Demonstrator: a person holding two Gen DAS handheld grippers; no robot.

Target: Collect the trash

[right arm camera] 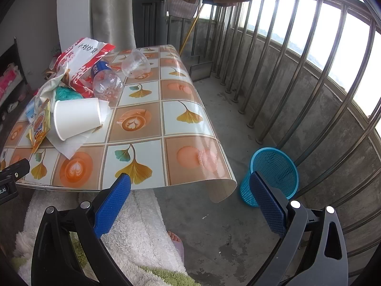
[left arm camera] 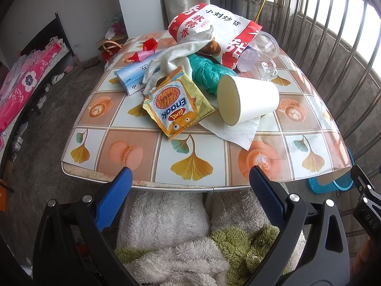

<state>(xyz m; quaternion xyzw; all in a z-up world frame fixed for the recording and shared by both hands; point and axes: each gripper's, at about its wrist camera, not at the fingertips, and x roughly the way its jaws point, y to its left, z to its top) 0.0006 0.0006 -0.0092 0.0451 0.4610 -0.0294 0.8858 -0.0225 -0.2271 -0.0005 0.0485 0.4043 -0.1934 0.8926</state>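
Balcony floor [right arm camera: 214, 226] of bare concrete, fenced by a metal railing [right arm camera: 273, 76], formed the setting we recorded. Largest item: a table [left arm camera: 195, 152] under a glossy cover printed with ginkgo leaves, macarons and latte cups, its far corner drooping over the edge in the right wrist view. Beside that corner, on the floor near the railing, stood a blue mesh wastebasket [right arm camera: 276, 166], upright, well apart from the heap. On the table we logged the trash in one loose pile: a red-and-white snack bag [left arm camera: 209, 23] at the back; a white cloth [left arm camera: 173, 57] draped from it toward the front; a crumpled teal plastic bag [left arm camera: 204, 71]; a white paper cup [left arm camera: 247, 100] lying on its side atop a white paper napkin [left arm camera: 238, 131]; a yellow Enaak noodle packet [left arm camera: 176, 104] touching the cup's left; a light blue box [left arm camera: 133, 76] at the pile's left; a clear plastic bottle [right arm camera: 107, 83] lying beside the snack bag; a clear plastic cup [right arm camera: 135, 64] tipped over just behind it. Left gripper [left arm camera: 190, 178] hovered at the table's near edge, blue pads wide apart, holding nothing. Right gripper [right arm camera: 190, 186] hung likewise over the near edge, pads spread, one finger [right arm camera: 266, 200] overlapping the wastebasket in view.
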